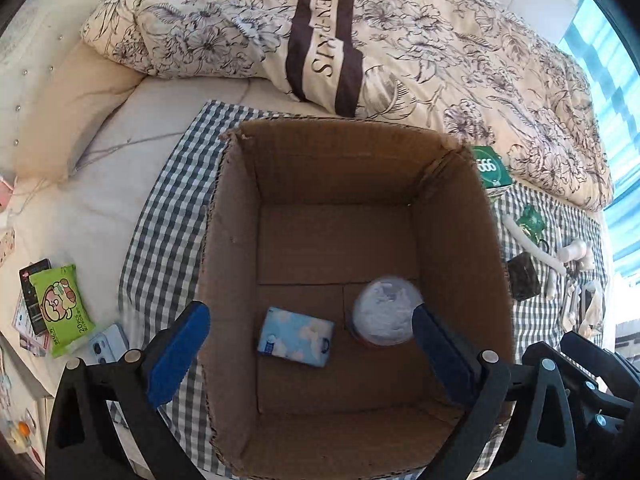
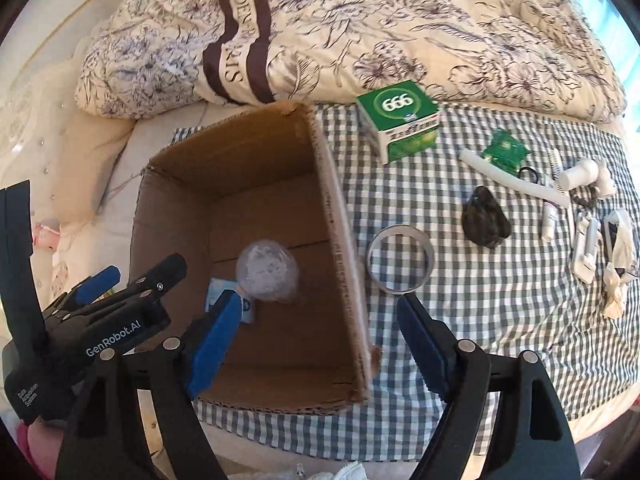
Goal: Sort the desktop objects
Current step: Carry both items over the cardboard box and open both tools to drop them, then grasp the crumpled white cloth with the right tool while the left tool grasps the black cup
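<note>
An open cardboard box (image 1: 336,168) stands on a grey checked cloth (image 1: 168,208) on a bed. On its floor lie a light blue tissue packet (image 1: 296,336) and a clear round lidded tub (image 1: 386,312), which looks blurred. My left gripper (image 1: 310,344) hangs open above the box, with nothing between its fingers. In the right wrist view the box (image 2: 240,160) is at the left, with the tub (image 2: 266,272) inside it. My right gripper (image 2: 316,308) is open over the box's right wall. A clear ring (image 2: 400,260) lies on the cloth just beyond its right finger.
Right of the box on the cloth (image 2: 480,312) lie a green "666" carton (image 2: 400,120), a green sachet (image 2: 502,150), a white tube (image 2: 512,180), a dark lump (image 2: 486,222) and several small white items (image 2: 588,240). A floral duvet (image 2: 400,20) lies behind. A green wipes pack (image 1: 60,304) lies at the left.
</note>
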The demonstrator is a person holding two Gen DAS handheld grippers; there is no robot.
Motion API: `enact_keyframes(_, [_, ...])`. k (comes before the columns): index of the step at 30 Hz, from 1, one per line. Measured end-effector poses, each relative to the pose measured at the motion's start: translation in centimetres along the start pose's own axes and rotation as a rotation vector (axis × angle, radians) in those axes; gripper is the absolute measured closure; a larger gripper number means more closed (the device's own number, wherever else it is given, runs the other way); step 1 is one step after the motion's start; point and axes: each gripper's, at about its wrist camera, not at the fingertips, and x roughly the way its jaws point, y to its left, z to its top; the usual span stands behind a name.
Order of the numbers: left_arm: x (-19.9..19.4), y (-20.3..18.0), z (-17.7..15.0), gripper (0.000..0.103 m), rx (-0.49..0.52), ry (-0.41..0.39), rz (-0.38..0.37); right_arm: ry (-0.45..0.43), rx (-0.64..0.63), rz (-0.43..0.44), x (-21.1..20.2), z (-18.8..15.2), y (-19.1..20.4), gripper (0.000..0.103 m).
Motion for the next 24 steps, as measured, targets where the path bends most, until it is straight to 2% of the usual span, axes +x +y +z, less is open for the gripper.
enact_keyframes(3, [-1.0,-1.3,0.5,0.000,0.012,-0.014,-0.002,-0.025,0.022,-0.007,-1.4,-0.2,-1.3,0.023])
enact_keyframes(7, [-3.3,-4.8,1.1,0.000,0.055,-0.053,-0.019,-0.071,0.071,-0.018,-4.0,-0.6,-4.5,0.023])
enact_keyframes(11, [-5.1,-9.9,1.3,0.000,0.115,-0.090,-0.036,-0.121,0.149,-0.052,-6.9,-1.4,-9.9,0.023])
enact_keyframes(17, [-5.5,-19.9,-0.8,0.000,0.188,-0.110,-0.077,-0.133,0.270,-0.123,-9.5,-3.9,-21.3,0.023])
enact_keyframes(20, [-4.6,-23.8,-2.7,0.000,0.177,-0.101,-0.050,-0.105,0.305,-0.154,-9.8,-5.1,-27.6,0.023])
enact_keyframes(24, [-2.5,-27.7,-5.0,0.000,0.128,-0.049,-0.037,-0.067,0.318,-0.177,-9.9,-5.9,-34.3,0.023])
